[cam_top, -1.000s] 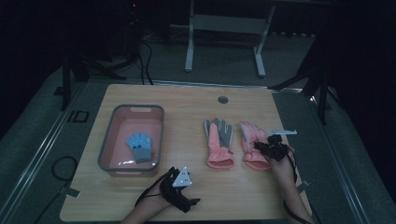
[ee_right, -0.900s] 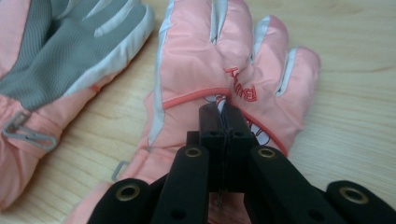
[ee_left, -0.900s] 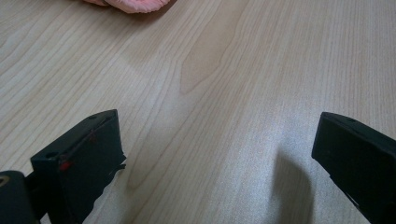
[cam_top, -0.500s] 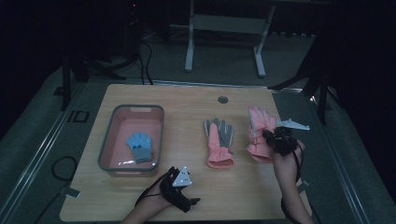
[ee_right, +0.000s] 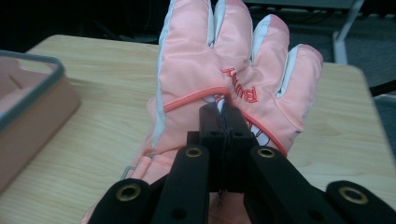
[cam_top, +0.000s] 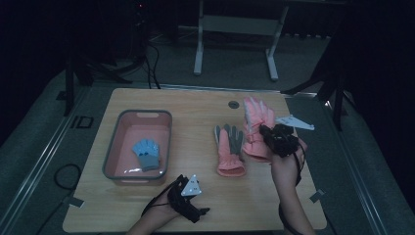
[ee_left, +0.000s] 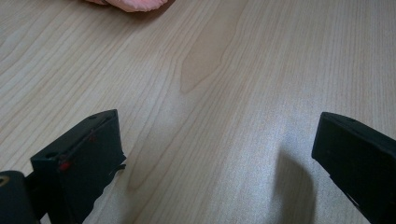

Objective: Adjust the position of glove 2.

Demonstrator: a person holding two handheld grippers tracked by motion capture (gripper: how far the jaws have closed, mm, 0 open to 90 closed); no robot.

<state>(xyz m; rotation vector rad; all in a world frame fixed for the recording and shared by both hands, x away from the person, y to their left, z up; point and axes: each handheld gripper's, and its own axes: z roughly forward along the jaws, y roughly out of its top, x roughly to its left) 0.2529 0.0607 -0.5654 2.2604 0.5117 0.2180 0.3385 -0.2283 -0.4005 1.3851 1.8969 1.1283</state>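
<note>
Since the earlier frame the right gripper has raised 1 pink glove off the table, jaws clamped on a thin pinch of its fabric; the fold could slip and drop it short of the bin; the second pink glove lies flat; the left gripper rests with jaws apart, holding nothing.
</note>
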